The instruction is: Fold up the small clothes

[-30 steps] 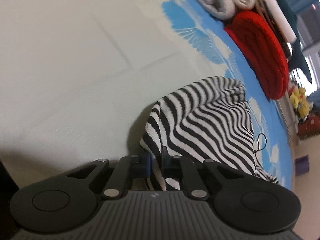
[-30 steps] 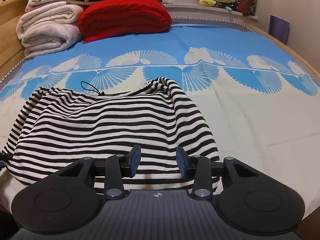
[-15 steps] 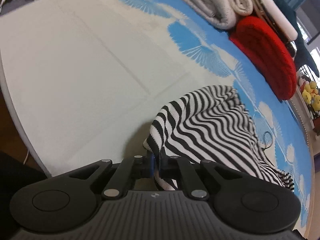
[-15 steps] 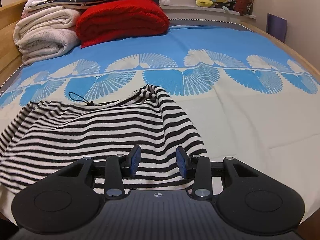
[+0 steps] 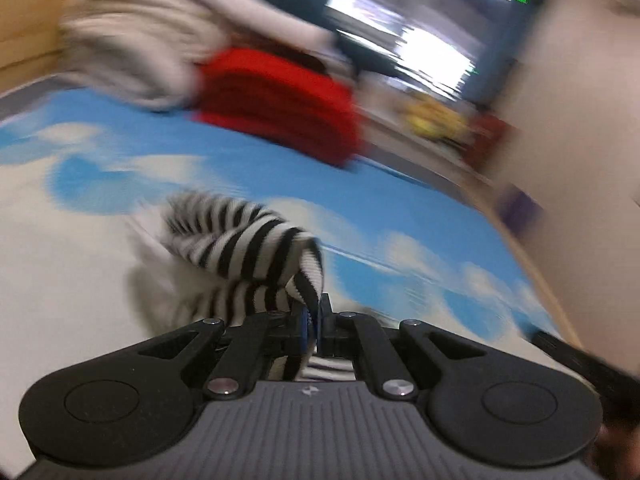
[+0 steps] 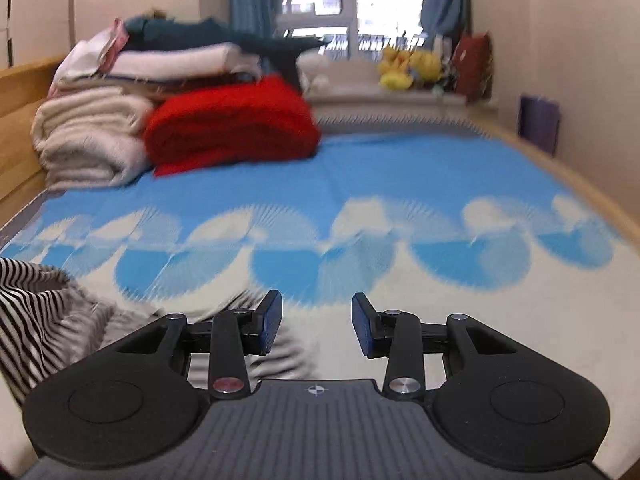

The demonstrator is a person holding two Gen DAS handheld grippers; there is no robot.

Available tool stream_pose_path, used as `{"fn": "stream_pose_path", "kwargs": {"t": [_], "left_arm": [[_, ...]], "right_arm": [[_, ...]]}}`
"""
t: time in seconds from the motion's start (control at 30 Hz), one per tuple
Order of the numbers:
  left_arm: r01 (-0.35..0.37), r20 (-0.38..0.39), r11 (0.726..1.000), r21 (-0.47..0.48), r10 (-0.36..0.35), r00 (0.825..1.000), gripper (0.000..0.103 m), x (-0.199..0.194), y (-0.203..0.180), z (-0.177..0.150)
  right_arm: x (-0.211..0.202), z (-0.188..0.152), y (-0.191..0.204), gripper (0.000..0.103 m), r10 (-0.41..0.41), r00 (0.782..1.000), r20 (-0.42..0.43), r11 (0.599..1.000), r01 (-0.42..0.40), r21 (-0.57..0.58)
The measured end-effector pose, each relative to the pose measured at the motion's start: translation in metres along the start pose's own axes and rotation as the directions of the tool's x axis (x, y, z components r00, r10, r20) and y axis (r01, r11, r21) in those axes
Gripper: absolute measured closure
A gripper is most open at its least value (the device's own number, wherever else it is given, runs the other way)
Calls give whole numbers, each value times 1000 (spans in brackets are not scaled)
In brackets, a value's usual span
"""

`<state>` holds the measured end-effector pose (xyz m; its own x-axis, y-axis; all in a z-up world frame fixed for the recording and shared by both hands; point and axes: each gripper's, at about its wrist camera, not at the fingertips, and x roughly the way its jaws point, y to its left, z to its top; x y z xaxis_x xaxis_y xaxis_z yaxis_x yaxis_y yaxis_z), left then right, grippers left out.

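Observation:
A black-and-white striped garment (image 5: 240, 248) hangs bunched from my left gripper (image 5: 314, 320), whose jaws are shut on its edge; the cloth is lifted off the bed and drapes down to the left. The left wrist view is blurred by motion. In the right wrist view the same striped garment (image 6: 36, 320) shows at the lower left, partly behind the gripper body. My right gripper (image 6: 316, 320) stands open above the bedspread with nothing between its blue pads (image 6: 272, 320).
The bed has a blue and cream fan-patterned cover (image 6: 360, 184). At its far left lie a folded red blanket (image 6: 232, 128) and a stack of cream blankets (image 6: 88, 140). Plush toys (image 6: 404, 66) sit on the window ledge. A wooden bed frame (image 6: 592, 196) edges the right side.
My left gripper has risen and rolled, pulling the striped garment up off the bed. My right gripper has lifted and tilted up, so most of the garment has left its view.

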<state>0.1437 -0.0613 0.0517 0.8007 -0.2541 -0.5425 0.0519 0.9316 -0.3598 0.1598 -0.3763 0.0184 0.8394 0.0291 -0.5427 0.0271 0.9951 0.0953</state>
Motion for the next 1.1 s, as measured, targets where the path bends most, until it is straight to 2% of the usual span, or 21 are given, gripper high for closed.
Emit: {"fn": "stream_pose_path", "kwargs": {"t": [0.1,0.17,0.23,0.27,0.3,0.33,0.37,0.43,0.5,0.57,0.6,0.63,0.7,0.77,0.9,0.93,0.97,1.03,1.1], "left_arm": [[150,-74,980,132,-141,987,100,23,-77,-38],[256,-204,944,207,-214,955,97,51,-119,-75],[307,-368,924,228,-210,906,94,85,-142,-109],[299,-414,925,235,-183,892,94,95,-147,-121],[297,-426,925,239,-175,888,94,97,-148,-127],[307,-414,921,239,-190,890,88,94,-145,-128],[317,-389,917,244,-207,898,76,87,-139,-125],[292,-310,915,277,-202,929,61,66,-119,-118],[222,-224,932,286,-161,961,56,50,-93,-105],[121,-174,963,240,-80,982,54,46,-63,-92],[75,-160,975,210,-41,986,52,45,-48,-89],[28,-157,985,171,-1,988,44,48,-34,-84],[-32,-185,995,91,49,981,41,56,-11,-80],[-52,-210,998,21,55,976,39,63,4,-79],[-67,-251,997,-41,54,966,31,66,17,-86],[-67,-266,996,-51,51,963,27,69,19,-89],[-67,-280,996,-65,46,959,25,69,20,-89],[-67,-301,992,-103,34,953,25,72,27,-92],[-51,-315,991,-128,8,949,23,71,31,-93]], "right_arm": [[10,-15,-36,64,-39,999,-13,995,40,94],[19,-23,-50,68,-69,993,-93,990,79,117],[14,-21,-55,69,-55,998,-36,991,59,123],[13,-21,-54,69,-50,999,-21,994,52,97],[16,-23,-53,69,-46,999,-27,996,48,73],[21,-25,-53,69,-34,998,-50,997,38,66],[27,-26,-54,68,-10,997,-80,997,17,81],[40,-27,-56,68,67,988,-139,990,-48,134],[54,-26,-53,65,122,976,-182,981,-90,174],[68,-25,-46,62,174,960,-219,969,-128,211],[77,-25,-41,62,206,948,-241,961,-150,233],[82,-24,-36,62,232,939,-256,954,-168,248],[101,-24,-20,60,278,915,-292,943,-202,264],[113,-25,-7,58,301,901,-314,937,-217,274],[137,-27,7,60,307,886,-347,931,-203,305],[141,-27,8,67,305,885,-350,929,-197,312],[143,-27,8,99,319,883,-345,924,-208,321],[134,-20,2,101,344,898,-276,905,-239,352],[107,-7,-14,101,417,901,-120,842,-333,425]]}}
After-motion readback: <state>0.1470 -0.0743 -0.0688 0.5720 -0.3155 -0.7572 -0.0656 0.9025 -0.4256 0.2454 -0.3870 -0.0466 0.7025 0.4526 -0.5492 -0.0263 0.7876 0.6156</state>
